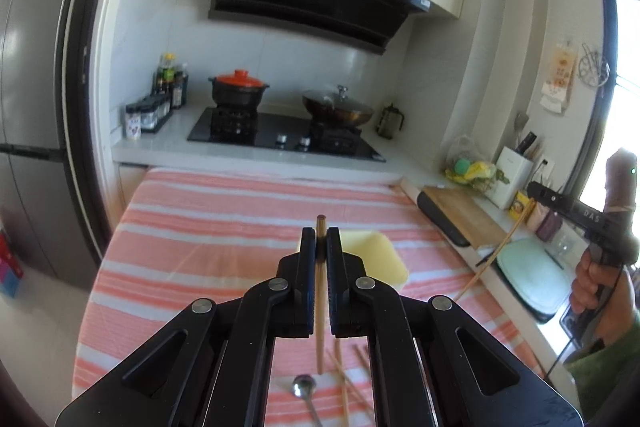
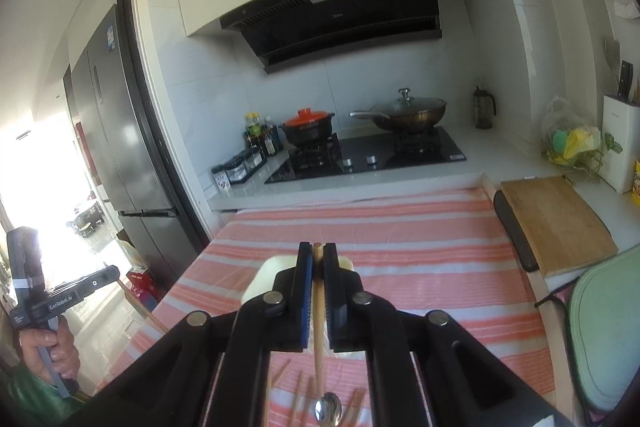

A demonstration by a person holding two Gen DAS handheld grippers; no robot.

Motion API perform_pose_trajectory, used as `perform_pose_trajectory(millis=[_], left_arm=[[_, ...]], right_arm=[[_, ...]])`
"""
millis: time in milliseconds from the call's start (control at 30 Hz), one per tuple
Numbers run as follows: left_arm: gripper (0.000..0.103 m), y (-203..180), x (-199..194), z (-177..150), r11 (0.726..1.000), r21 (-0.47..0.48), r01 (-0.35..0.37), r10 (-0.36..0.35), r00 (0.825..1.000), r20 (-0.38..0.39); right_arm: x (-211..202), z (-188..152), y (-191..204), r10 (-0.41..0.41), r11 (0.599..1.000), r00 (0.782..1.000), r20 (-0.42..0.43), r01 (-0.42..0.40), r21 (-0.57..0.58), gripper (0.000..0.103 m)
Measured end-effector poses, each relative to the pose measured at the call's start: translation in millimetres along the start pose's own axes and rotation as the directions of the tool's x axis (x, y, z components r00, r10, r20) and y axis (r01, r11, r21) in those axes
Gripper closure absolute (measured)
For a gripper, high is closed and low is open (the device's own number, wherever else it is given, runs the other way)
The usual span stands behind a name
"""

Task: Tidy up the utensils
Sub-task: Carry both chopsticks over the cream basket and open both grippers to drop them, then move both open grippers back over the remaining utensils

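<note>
Wooden chopsticks, one in each of my tongs: the left gripper (image 1: 320,241) is clamped on a chopstick (image 1: 320,311), and the right gripper (image 2: 317,259) pinches its own chopstick (image 2: 318,323) the same way. Below both tongs, more loose chopsticks (image 1: 346,379) and a metal spoon (image 2: 328,407) lie on the striped cloth (image 1: 224,227). Just beyond the jaws sits a pale yellow box (image 1: 376,255) — I can't see inside. Farther ahead, the stove (image 2: 372,157) carries a lidded pot (image 2: 308,129) and a lidded wok (image 2: 408,113).
</note>
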State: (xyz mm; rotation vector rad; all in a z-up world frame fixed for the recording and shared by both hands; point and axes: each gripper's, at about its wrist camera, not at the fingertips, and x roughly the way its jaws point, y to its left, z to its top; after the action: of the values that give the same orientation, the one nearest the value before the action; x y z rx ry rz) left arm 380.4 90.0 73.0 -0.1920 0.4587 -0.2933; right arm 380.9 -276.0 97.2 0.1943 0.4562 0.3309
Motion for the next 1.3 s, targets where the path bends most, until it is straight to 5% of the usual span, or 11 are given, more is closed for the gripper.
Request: perform_pose_trajectory(millis=[267, 367, 500, 733, 767, 833, 900, 933, 1167, 1300], left_arm=[[0.100, -32.2, 48.2, 59.4, 0.998, 0.045, -0.042, 0.034, 0.987, 0.158], [0.100, -32.6, 85.1, 53.7, 0.999, 0.022, -0.043, 0.041, 0.994, 0.104], [0.100, -16.1, 127.3, 31.0, 0.998, -0.042, -0.036, 0.035, 0.999, -0.015], [0.098, -0.6, 185.2, -18.3, 0.992, -0.106, -0.065, 0.043, 0.978, -0.203], [0.095, 0.2, 187.5, -23.2, 0.991, -0.110, -0.074, 0.049, 0.974, -0.220], [0.061, 4.0, 185.4, -31.2, 0.989, -0.129, -0.065, 0.033, 0.970, -0.239], [0.036, 7.2, 172.0, -37.0, 0.989, -0.136, -0.060, 0.028, 0.973, -0.229], [0.031, 8.0, 163.3, -39.6, 0.990, -0.129, -0.053, 0.024, 0.975, -0.219], [0.010, 20.1, 74.7, -68.8, 0.999, -0.036, 0.001, -0.010, 0.972, -0.237], [0.007, 31.9, 27.0, -107.2, 0.994, 0.058, -0.097, 0.110, 0.943, -0.313]], right_arm=[[39.0, 50.4, 22.0, -0.007, 1.000, 0.991, 0.137, 0.010, -0.023, 0.098], [72.3, 41.9, 21.4, -0.020, 1.000, 0.995, 0.100, 0.022, -0.015, 0.098], [120.9, 15.4, 7.5, -0.011, 0.999, 0.999, -0.053, 0.014, 0.050, 0.098], [194.5, -40.0, -10.5, -0.002, 0.994, 0.960, -0.279, 0.032, 0.101, 0.096], [200.5, -45.4, -12.0, 0.002, 0.993, 0.954, -0.298, 0.033, 0.113, 0.094], [205.5, -52.6, -12.5, -0.003, 0.990, 0.946, -0.324, 0.048, 0.131, 0.092], [198.3, -56.1, -11.7, -0.010, 0.988, 0.950, -0.311, 0.056, 0.141, 0.062], [190.0, -56.9, -9.8, -0.016, 0.989, 0.958, -0.288, 0.057, 0.137, 0.055], [105.4, -72.4, -4.3, -0.070, 0.997, 0.979, -0.192, 0.075, 0.017, 0.042], [46.9, -123.3, -17.1, -0.148, 0.988, 0.967, -0.206, 0.136, -0.071, 0.033]])
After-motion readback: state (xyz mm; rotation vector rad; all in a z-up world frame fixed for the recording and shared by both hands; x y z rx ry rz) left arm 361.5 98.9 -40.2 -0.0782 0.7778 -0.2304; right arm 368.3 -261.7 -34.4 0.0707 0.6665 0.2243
